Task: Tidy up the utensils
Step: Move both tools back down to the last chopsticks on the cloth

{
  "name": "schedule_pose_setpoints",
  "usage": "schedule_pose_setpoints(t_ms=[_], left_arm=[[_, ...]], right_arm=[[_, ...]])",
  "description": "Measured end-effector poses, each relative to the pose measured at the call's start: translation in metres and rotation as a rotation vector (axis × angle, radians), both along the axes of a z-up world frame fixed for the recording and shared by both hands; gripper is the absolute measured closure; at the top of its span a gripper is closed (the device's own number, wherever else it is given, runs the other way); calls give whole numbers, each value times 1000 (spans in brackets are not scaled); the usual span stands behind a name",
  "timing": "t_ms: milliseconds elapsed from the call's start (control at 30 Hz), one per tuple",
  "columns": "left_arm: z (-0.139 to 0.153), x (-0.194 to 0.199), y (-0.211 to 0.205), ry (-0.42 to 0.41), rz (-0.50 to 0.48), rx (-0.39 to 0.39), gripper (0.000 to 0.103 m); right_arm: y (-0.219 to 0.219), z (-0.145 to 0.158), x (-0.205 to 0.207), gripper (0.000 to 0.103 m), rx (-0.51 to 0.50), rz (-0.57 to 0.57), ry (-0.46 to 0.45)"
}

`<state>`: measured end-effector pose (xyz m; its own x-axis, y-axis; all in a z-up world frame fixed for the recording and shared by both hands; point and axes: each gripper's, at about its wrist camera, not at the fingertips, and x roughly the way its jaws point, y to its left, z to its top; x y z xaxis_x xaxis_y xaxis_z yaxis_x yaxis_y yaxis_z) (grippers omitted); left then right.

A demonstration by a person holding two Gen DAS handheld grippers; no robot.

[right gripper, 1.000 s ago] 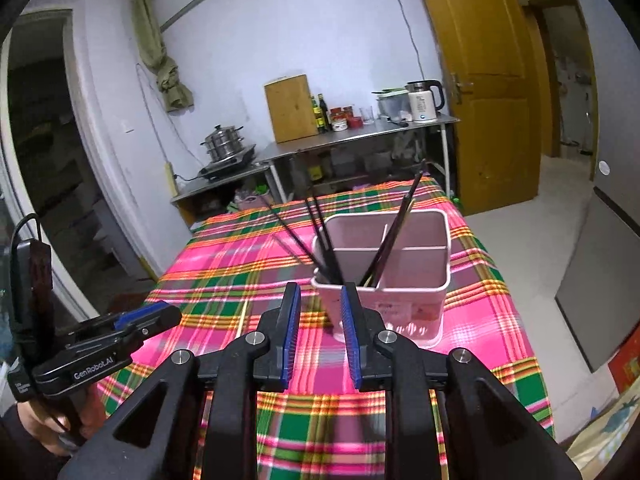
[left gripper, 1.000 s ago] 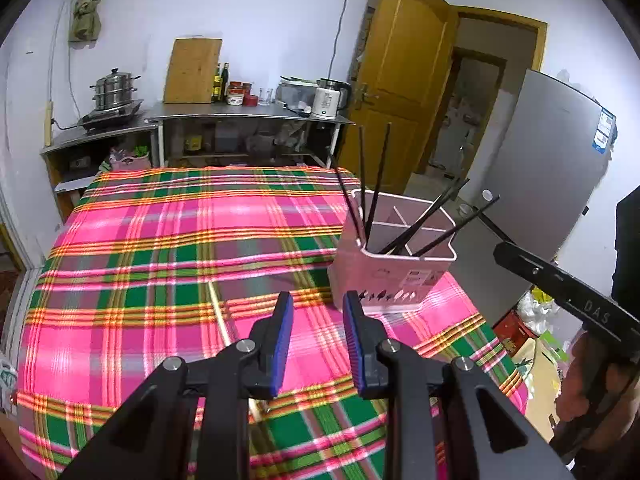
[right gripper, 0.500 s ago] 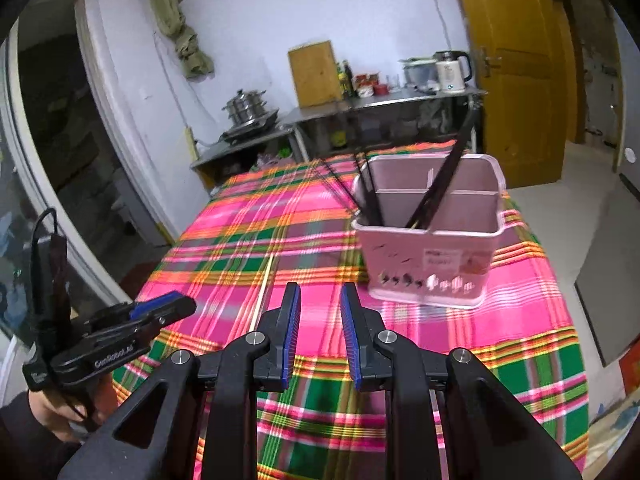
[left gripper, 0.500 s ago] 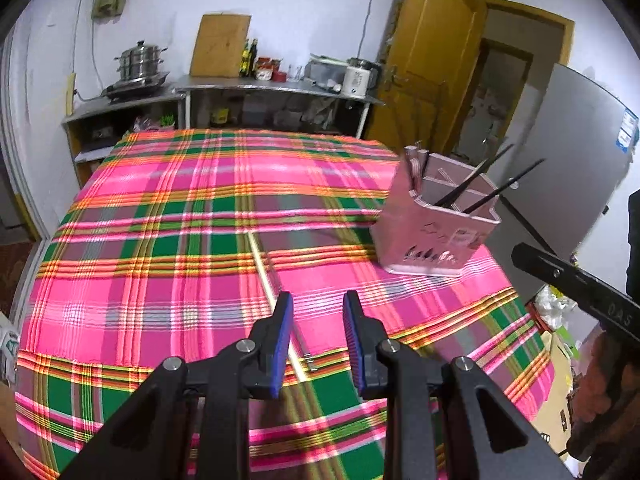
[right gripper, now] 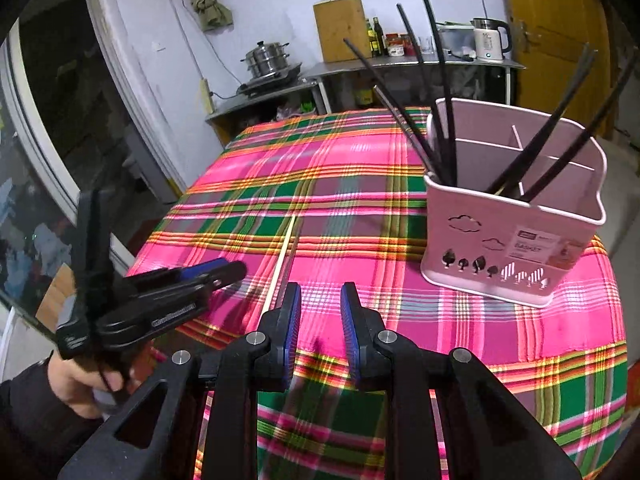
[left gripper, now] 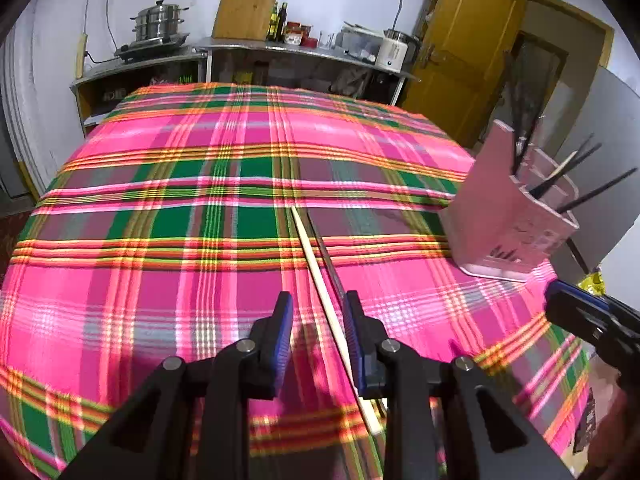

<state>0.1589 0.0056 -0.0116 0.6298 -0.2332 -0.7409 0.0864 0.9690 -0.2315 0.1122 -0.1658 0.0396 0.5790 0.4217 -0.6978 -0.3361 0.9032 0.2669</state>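
One tabletop (left gripper: 160, 208) covered in pink-and-green plaid cloth is seen, with a pink plastic divided utensil basket (right gripper: 508, 248) standing on it near the right edge, several dark chopsticks (right gripper: 444, 80) leaning inside. A pale wooden chopstick (left gripper: 320, 280) and a thin dark chopstick (left gripper: 326, 258) are laid side by side on the cloth. The left gripper (left gripper: 318, 340) is held released, its jaws straddling the pale one. The right gripper (right gripper: 320, 328) is held released over bare cloth.

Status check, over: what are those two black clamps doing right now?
Left gripper jaws open, straddling pale wooden chopstick. Right gripper open, empty. Pink plastic holder unobstructed.
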Motion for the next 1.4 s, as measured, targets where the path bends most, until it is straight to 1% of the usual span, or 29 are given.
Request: schedule_pose_setpoints(t_ms=[233,400,467,533,600,667,733,833,967,1133,1300,1367,1400], left_arm=[[-17,22,-5,31,2,3,76],[-27,29,-8,55,8,18,76],[-28,28,-7,52,12,20,76],[-28,28,-9,50,11,37,76],[-29,27,-14,42,8,69,76],[-29,25,-18,37,5,104,79],[-28,23,-18,40,-6,104,93],[-27,16,-10,41,3,117,94],[-27,5,11,52,34,109,94],[-28,-7,40,65,76,95,94],[-26,-6,57,75,89,44,94],[-24,1,61,78,91,26,92],[-24,6,62,78,92,17,87]], right_arm=[[7,-6,4,82,-20,7,22],[12,-9,8,82,-25,7,28],[12,-8,8,82,-25,7,28],[12,-9,9,82,-24,5,31],[12,-9,10,82,-22,3,33],[12,-10,11,82,-23,2,34],[12,-10,12,82,-22,1,33],[15,-12,15,82,-23,3,35],[20,-17,20,82,-20,10,44],[37,-29,30,82,-20,44,63],[58,-39,43,82,-30,85,83],[65,-44,46,82,-35,95,91],[69,-46,49,82,-37,100,95]])
